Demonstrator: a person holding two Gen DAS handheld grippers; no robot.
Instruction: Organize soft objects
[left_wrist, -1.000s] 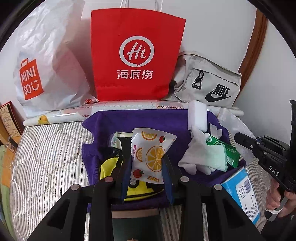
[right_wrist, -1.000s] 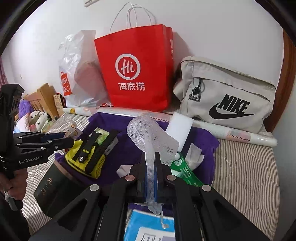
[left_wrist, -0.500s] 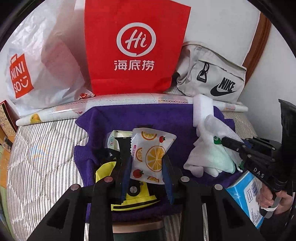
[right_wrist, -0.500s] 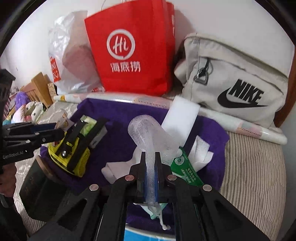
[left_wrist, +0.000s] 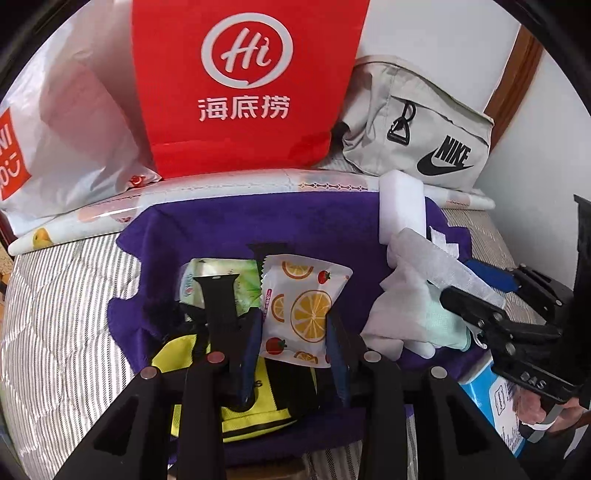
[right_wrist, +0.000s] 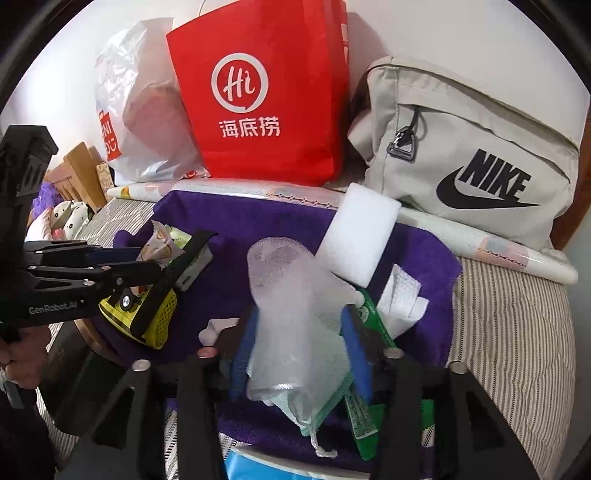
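Note:
My left gripper (left_wrist: 293, 332) is shut on a white packet printed with orange slices (left_wrist: 301, 302), held above a yellow and black pouch (left_wrist: 255, 402) on the purple cloth (left_wrist: 258, 221). My right gripper (right_wrist: 301, 345) now stands open, its blue pads either side of the white mesh pouch (right_wrist: 295, 314), which rests on a pile of white cloths and a green packet (right_wrist: 364, 376). That gripper also shows in the left wrist view (left_wrist: 476, 291). A white sponge block (right_wrist: 360, 229) lies just beyond the pile.
A red paper bag (left_wrist: 243, 81), a white Miniso plastic bag (left_wrist: 62, 122) and a grey Nike bag (right_wrist: 472, 158) stand along the wall behind a rolled sheet (left_wrist: 221, 188). A blue-white packet (left_wrist: 506, 398) lies at the right front. Striped mattress (right_wrist: 517, 332) surrounds the cloth.
My right gripper lowered the mesh pouch onto the cloth pile and opened its jaws around it. My left gripper, still holding the orange packet, moved forward and closer to the bags.

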